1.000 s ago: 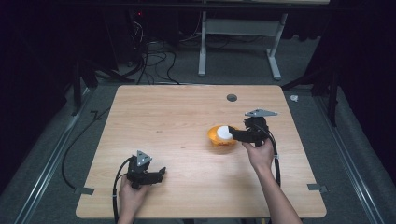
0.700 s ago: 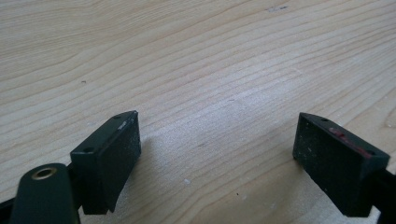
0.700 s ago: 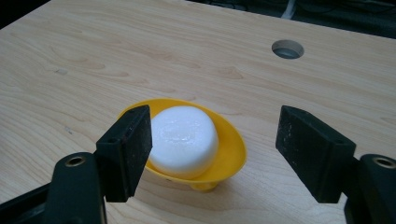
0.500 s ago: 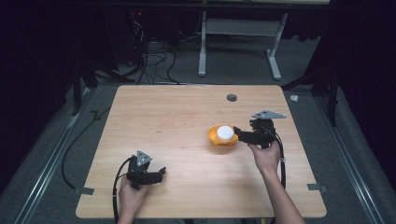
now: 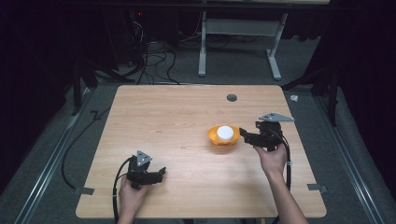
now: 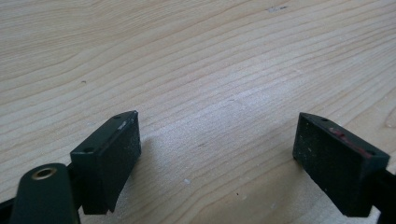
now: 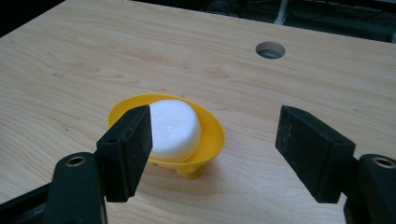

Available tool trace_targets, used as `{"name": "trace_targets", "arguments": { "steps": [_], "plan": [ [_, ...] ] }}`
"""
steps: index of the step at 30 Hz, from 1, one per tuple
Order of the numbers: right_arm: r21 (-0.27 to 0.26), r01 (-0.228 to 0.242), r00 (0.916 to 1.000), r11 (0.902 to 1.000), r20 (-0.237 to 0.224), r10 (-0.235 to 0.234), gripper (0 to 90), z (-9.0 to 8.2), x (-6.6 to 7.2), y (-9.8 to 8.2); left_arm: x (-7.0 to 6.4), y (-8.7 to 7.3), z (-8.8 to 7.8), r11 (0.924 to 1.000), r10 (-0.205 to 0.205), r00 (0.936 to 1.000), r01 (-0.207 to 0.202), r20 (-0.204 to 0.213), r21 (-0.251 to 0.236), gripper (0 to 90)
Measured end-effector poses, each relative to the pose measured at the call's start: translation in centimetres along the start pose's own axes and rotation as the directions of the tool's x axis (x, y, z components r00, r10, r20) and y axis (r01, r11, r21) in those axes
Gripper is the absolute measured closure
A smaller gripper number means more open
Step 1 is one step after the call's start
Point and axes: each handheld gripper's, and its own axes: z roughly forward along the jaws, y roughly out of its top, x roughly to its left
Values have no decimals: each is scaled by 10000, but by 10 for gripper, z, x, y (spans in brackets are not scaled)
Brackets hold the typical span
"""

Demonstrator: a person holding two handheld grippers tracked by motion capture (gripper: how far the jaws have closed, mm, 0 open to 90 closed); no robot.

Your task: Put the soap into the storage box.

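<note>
Right tongs (image 5: 243, 135): a second ago their tips stood at the rim of the bowl (image 5: 212, 136); they have since drawn back toward the right edge of the surface (image 5: 163, 121) and now sit just beside the bowl, apart from it. In the right gripper view the right tongs (image 7: 215, 119) stand spread wide, with nothing between the pads and no contact with the bowl (image 7: 212, 128). The bowl is yellow, upright on its small foot, right of centre on the surface, with the cable hole (image 5: 231, 97) well beyond it. The white block (image 5: 225, 132) lies inside the bowl, seated roughly centrally and upright (image 7: 175, 126). The bowl's position matches the earlier frames, with no shift noted. Left tongs (image 5: 161, 173): at rest near the front left of the surface, unchanged across the frames. The left gripper view shows the left tongs (image 6: 215, 149) spread wide over bare wood and holding nothing. Assessment: the withdrawal with tongs empty suggests that the placing of the block in the bowl is finished, or that the hand is resetting for a fresh approach. The frames do not settle which. Nothing is at risk of tipping at present.
</note>
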Motion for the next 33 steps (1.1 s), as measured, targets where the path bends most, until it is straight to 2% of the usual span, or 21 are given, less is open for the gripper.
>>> {"name": "trace_targets", "arguments": {
  "steps": [9,33],
  "plan": [
    [-248,-98,9999,9996,54,100,281,-12,-5,-3,0,0,0,10000,-4,10000,4,-1,-3,156],
    [-501,-350,9992,9981,199,361,282,-31,-16,-23,0,0,0,10000,2,10000,-2,-7,0,156]
  ]
}}
